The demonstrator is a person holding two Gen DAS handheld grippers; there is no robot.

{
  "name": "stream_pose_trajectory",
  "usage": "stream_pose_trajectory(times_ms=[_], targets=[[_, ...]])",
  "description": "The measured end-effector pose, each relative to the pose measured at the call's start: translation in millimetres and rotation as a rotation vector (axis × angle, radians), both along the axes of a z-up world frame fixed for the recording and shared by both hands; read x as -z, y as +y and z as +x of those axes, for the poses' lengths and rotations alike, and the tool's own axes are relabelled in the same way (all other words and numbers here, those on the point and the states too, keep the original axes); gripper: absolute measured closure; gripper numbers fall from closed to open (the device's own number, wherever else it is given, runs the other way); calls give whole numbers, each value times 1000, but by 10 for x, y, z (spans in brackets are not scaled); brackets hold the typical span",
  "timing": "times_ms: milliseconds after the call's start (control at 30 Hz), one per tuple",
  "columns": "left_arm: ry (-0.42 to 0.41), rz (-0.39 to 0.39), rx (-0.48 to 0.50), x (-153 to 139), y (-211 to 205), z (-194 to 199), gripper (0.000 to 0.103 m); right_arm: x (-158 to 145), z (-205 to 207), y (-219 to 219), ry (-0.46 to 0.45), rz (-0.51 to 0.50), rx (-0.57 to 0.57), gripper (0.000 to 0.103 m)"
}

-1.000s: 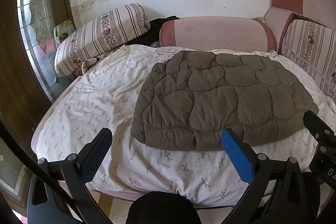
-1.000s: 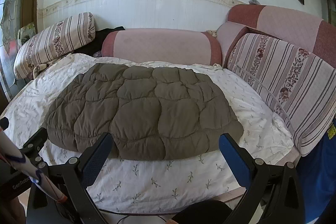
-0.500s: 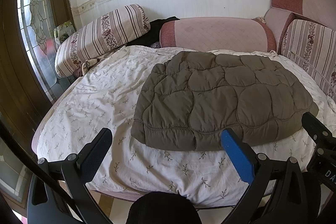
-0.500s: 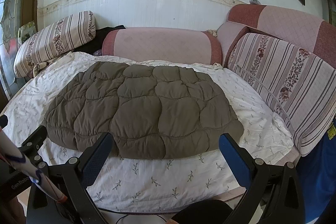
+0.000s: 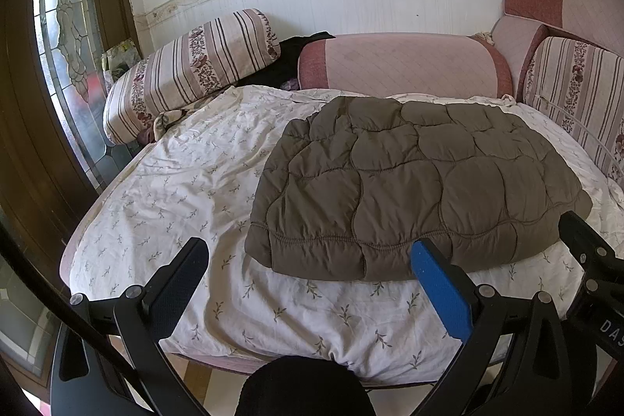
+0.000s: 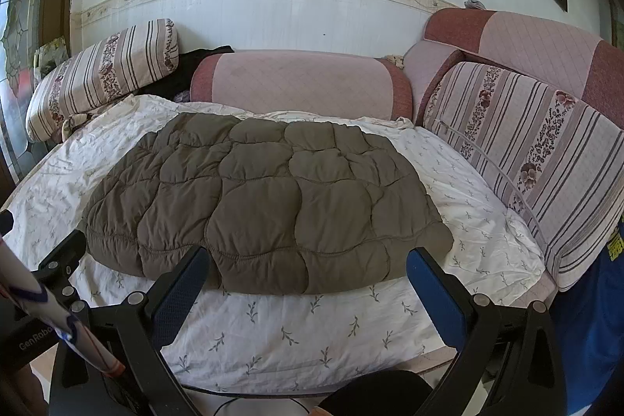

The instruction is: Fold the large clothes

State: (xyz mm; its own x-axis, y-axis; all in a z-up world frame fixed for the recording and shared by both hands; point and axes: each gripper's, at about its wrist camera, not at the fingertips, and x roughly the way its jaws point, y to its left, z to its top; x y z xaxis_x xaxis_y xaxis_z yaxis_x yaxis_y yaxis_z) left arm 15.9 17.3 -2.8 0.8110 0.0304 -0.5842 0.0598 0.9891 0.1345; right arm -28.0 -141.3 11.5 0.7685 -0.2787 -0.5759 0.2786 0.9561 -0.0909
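Note:
A brown quilted padded garment lies spread flat on a bed with a white leaf-print sheet; it also shows in the right wrist view. My left gripper is open and empty, held above the bed's near edge, just short of the garment's near left hem. My right gripper is open and empty, in front of the garment's near hem. The right gripper's body shows at the right edge of the left wrist view.
Striped bolster cushions and pink sofa cushions line the far side of the bed. A striped cushion stands on the right. A stained-glass door is at the left. A dark cloth lies behind.
Both views have shifted only slightly; the garment sits a little lower in frame. Both grippers stay open and empty.

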Motion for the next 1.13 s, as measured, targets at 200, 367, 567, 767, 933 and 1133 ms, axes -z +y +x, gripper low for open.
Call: stream_pose_trajectory(times_ms=[200,367,567,767,933,1133], targets=[[-1,1,-1,-1,-5,-3,0,16,5,10,1,-2,-2,0],[0,-1,1,0,0,-6,0,19,5,16,0,-1,-1,0],[-3,3,0,-1,-4,-8,0,17,2,16,3,-1,-4,0],[-6,9,0,-11,11,-6,0,28,-1,30,3,-1,-4,0],[-5,11,-1,-19,9,-8,0,29,2,29,3,-2,-5,0],[-10,35,13,-54,20,-6,0,22,-8,41,2,-2,-4,0]])
